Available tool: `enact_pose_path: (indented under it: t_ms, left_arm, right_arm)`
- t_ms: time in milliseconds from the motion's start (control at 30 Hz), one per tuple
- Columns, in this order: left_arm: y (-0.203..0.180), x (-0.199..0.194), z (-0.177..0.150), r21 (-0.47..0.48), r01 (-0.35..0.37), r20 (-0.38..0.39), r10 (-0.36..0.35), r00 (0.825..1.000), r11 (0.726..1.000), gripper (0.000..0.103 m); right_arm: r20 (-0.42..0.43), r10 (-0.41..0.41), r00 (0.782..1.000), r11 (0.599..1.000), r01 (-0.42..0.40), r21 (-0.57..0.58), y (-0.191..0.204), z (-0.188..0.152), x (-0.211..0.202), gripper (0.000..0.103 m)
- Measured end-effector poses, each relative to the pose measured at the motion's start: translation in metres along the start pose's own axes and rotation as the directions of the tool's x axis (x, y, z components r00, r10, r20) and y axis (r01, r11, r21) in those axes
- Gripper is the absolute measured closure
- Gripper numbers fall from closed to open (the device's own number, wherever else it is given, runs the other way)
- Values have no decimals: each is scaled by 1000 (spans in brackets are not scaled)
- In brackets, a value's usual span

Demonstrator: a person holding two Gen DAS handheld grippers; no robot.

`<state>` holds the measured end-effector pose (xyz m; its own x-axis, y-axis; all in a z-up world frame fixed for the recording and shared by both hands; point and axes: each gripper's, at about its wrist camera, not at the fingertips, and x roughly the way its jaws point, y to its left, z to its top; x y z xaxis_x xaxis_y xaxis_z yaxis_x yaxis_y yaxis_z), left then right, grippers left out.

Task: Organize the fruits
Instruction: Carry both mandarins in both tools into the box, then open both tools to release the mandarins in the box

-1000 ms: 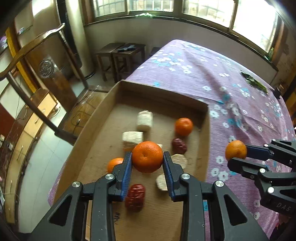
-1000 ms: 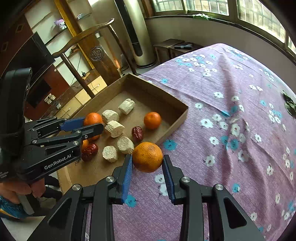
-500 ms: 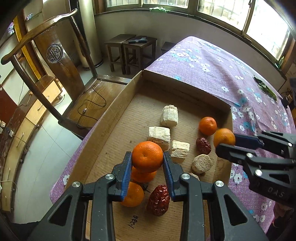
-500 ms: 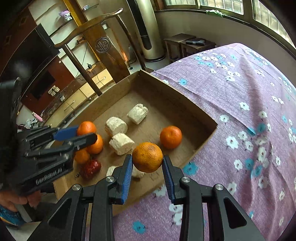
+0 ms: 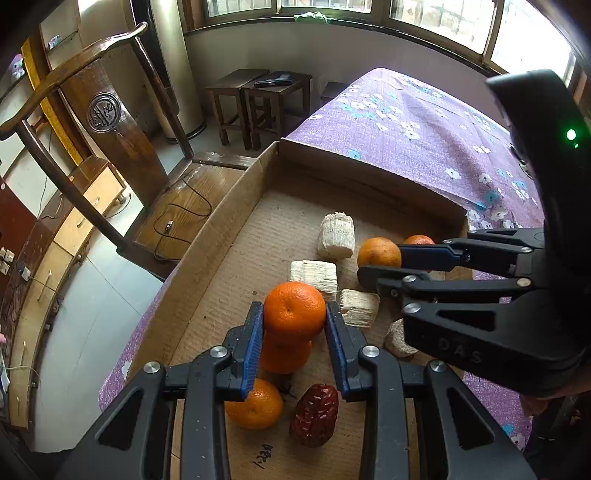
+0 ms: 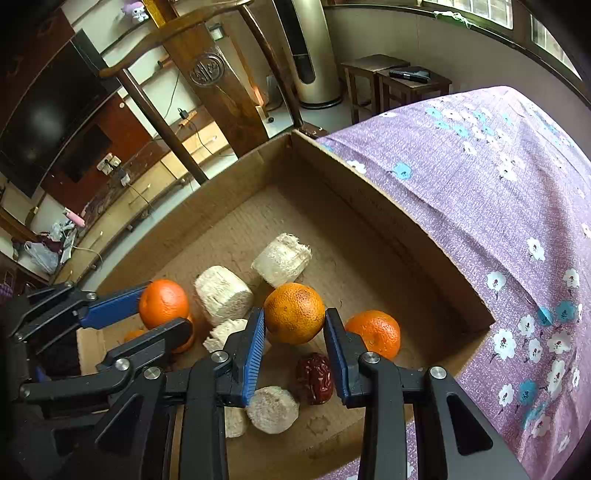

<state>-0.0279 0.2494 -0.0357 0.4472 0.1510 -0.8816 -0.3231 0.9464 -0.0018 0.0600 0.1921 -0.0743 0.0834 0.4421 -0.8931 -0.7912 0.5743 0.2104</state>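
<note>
Orange [image 5: 294, 308] clamped in the left fingers [image 5: 294, 325], loose oranges [image 5: 284, 354] right beneath; right fingers [image 6: 294, 328] grip another orange [image 6: 294, 312] over the box [image 6: 388, 229].

Domestic living room. Indicated by: carved wooden armchair [image 5: 110, 122], floral purple tablecloth [image 5: 406, 129] on a table, paired wooden stools [image 5: 258, 99], floor-standing air conditioner [image 6: 310, 55], wall television [image 6: 40, 122], low drawer cabinet [image 5: 74, 221], bay windows [image 5: 436, 18].
</note>
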Motion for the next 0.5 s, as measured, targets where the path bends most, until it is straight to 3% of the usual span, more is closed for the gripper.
enact_pose_path:
  t_ms: [500]
  left_arm:
    - [-6,3,2,-1,-42,8,42,999,999,69]
  right_arm:
    - [29,-2,1000,999,1,32,-6,-11,-15,64]
